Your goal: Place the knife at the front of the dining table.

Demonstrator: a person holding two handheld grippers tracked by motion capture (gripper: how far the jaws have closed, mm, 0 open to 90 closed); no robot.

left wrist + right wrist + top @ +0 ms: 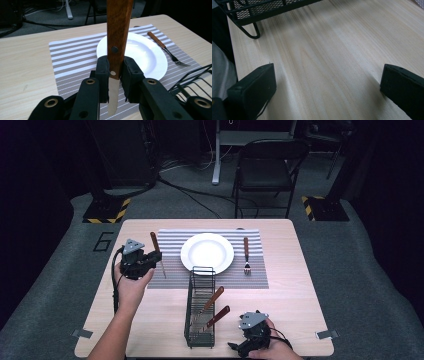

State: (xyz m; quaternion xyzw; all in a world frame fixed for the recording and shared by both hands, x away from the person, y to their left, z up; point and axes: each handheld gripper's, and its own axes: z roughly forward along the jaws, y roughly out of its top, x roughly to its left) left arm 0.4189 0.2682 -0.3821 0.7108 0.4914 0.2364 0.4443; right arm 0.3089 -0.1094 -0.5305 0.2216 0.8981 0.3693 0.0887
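Note:
My left gripper is shut on a wooden-handled knife, pinching it where handle meets blade. It hovers over the left part of the striped placemat, handle pointing away, blade tip towards the hand. A white plate sits at the mat's middle, and a fork lies to its right. Down at the table's front edge my right gripper rests open over bare wood, nothing between its jaws.
A black wire cutlery rack stands in front of the plate, with two wooden-handled utensils leaning in it. A black chair stands beyond the table's far edge. Bare wood lies right of the rack.

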